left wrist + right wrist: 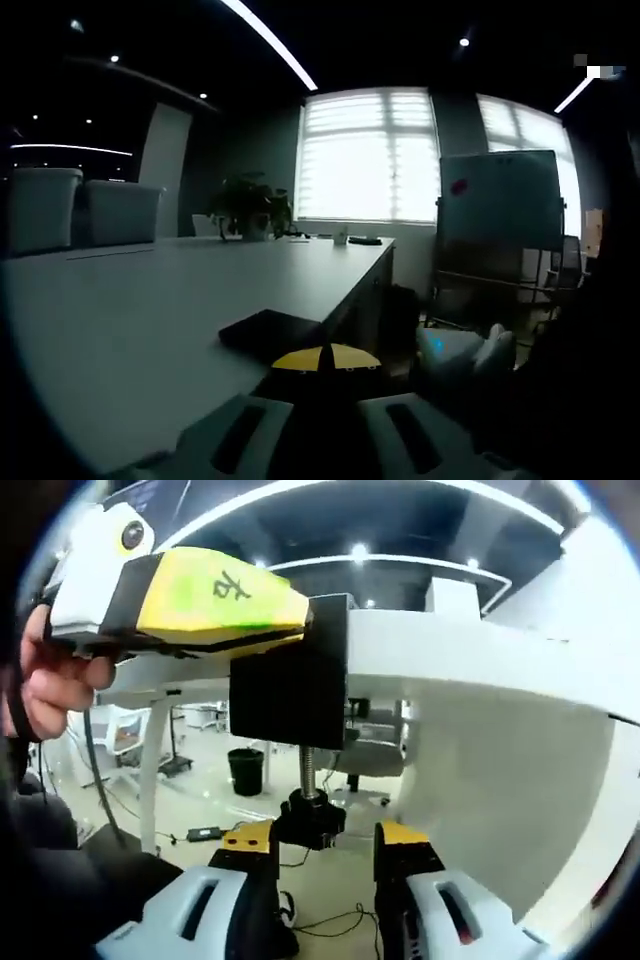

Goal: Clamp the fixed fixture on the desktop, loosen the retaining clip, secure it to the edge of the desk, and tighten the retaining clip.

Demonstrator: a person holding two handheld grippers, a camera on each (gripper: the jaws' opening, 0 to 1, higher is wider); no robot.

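The black clamp fixture (285, 695) sits on the edge of the white desk (480, 650), its body hanging below the top. My left gripper (295, 620), yellow-tipped, is shut on the fixture's upper part from the left, with a hand (50, 680) behind it. In the left gripper view the fixture's flat black top (262, 330) lies on the desk (150, 300) just ahead of my left gripper (325, 362). Under the desk, the threaded screw (307, 770) ends in a black knob (310, 825). My right gripper (325, 845) is open, one jaw on either side of the knob.
A potted plant (250, 205) stands at the desk's far end, with chairs (80, 210) to the left. A whiteboard (500, 200) stands beyond the desk's right edge. Below are a black bin (245, 770), a desk leg (152, 770) and cables on the floor (205, 833).
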